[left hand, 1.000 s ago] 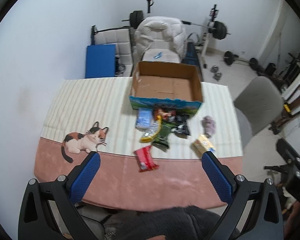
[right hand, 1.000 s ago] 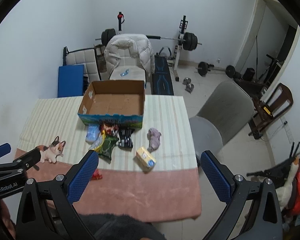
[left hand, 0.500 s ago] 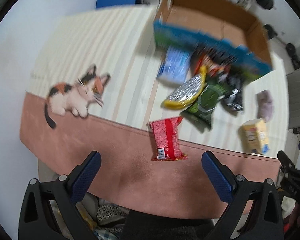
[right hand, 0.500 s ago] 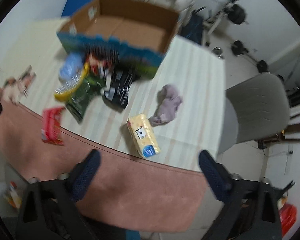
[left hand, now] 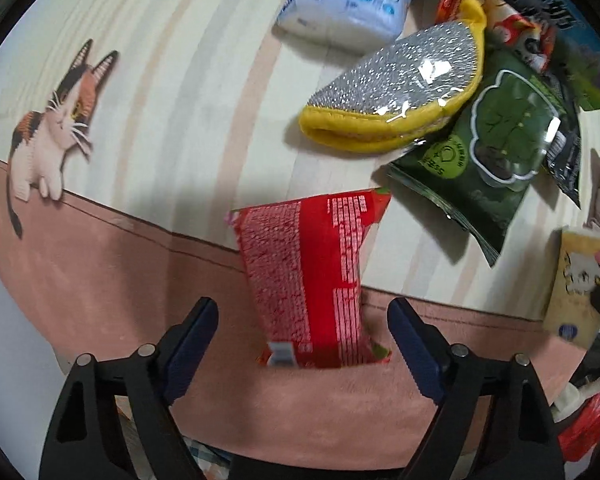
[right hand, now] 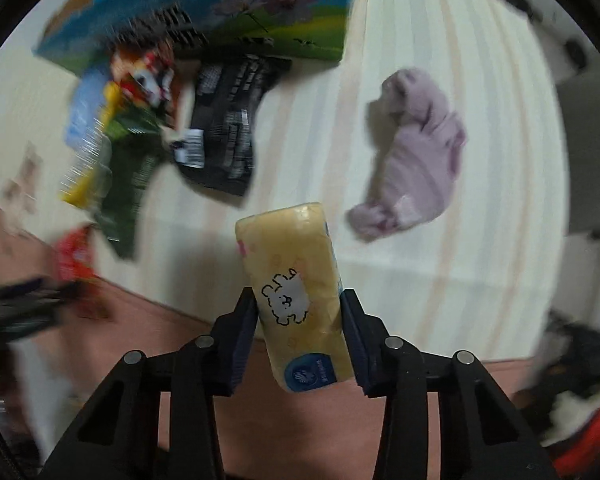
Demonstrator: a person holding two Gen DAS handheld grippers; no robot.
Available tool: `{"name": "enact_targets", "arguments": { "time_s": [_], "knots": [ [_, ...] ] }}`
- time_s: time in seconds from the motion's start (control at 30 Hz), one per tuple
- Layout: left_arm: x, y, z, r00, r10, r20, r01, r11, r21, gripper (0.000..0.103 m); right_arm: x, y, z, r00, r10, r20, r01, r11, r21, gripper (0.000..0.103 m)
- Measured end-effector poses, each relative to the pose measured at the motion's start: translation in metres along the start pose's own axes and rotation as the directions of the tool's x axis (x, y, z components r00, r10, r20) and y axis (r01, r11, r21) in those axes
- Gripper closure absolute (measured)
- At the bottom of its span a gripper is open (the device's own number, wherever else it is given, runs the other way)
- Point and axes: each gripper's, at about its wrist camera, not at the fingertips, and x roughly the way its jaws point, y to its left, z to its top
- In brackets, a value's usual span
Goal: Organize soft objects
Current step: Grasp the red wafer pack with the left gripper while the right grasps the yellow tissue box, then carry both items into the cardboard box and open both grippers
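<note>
While left tool [left hand: 303, 320] closes astride red packet [left hand: 312, 276], right tool [right hand: 299, 312] clamps yellow pack [right hand: 296, 292]; edges blurred.

The left gripper [left hand: 303, 322] has a matte black frame of forked, angular struts with triangular cut-outs. Round silver screw heads sit along the struts behind the fingers [left hand: 194, 338], which carry dark blue textured pads. The right gripper [right hand: 299, 320] is built alike: black linkage arms, silver screws behind its fingers [right hand: 244, 334], and dark blue pads.
</note>
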Motion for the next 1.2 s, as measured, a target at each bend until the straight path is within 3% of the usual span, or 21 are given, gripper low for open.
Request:
{"name": "enact_targets", "arguments": {
  "time_s": [0.17,0.23,0.3,0.37,0.43,0.47,0.63,0.7,0.73,0.87,1.07,1.2],
  "knots": [
    [0.016,0.001,0.007,1.0,-0.016,-0.014,0.016,1.0,-0.016,0.017,0.005,-0.036,-0.011,0.995,0.1,-0.001,-0.099,0.987,0.129,0.058],
    [0.022,-0.001,0.007,1.0,-0.015,-0.02,0.015,1.0,-0.007,0.026,0.006,-0.054,-0.013,0.991,0.136,-0.003,-0.133,0.972,0.194,0.049],
    [0.03,-0.006,0.01,0.999,-0.019,-0.032,0.019,1.0,-0.001,0.035,0.0,-0.063,-0.011,0.996,0.089,0.001,-0.087,0.971,0.224,0.037],
    [0.028,-0.012,0.012,1.0,-0.025,-0.016,0.025,1.0,-0.005,0.039,-0.007,-0.071,-0.008,1.0,0.025,0.016,-0.028,0.975,0.22,0.035],
    [0.029,-0.012,0.012,0.999,-0.043,-0.01,0.043,0.999,-0.008,0.054,-0.008,-0.072,-0.007,1.0,-0.01,0.019,0.006,0.979,0.203,0.025],
    [0.028,-0.012,0.013,0.999,-0.041,-0.004,0.041,0.999,-0.007,0.055,-0.007,-0.07,-0.008,1.0,-0.022,0.021,0.018,0.982,0.187,0.024],
    [0.02,-0.013,0.011,1.0,-0.028,0.001,0.028,1.0,-0.009,0.059,0.019,-0.06,-0.003,0.998,-0.047,-0.03,0.051,0.989,0.141,0.024],
    [0.022,-0.011,0.008,1.0,-0.022,0.003,0.022,1.0,-0.016,0.06,0.025,-0.057,-0.005,0.998,-0.045,-0.034,0.049,0.987,0.15,0.025],
    [0.025,-0.007,0.005,1.0,-0.015,0.006,0.015,1.0,-0.016,0.06,0.026,-0.055,-0.006,0.998,-0.053,-0.03,0.057,0.987,0.147,0.031],
    [0.016,0.008,-0.011,1.0,0.014,0.004,-0.014,1.0,-0.014,0.061,0.024,-0.047,-0.011,0.995,-0.094,-0.023,0.096,0.987,0.13,0.031],
    [0.013,0.013,-0.038,0.999,0.036,0.005,-0.036,0.999,-0.017,0.061,0.031,-0.043,-0.027,0.998,-0.067,-0.015,0.069,0.991,0.119,0.029],
    [0.003,-0.003,-0.049,0.999,0.048,0.025,-0.049,0.999,0.011,0.061,0.037,-0.032,-0.037,0.986,-0.169,0.008,0.168,0.983,0.07,0.028]
  ]
}}
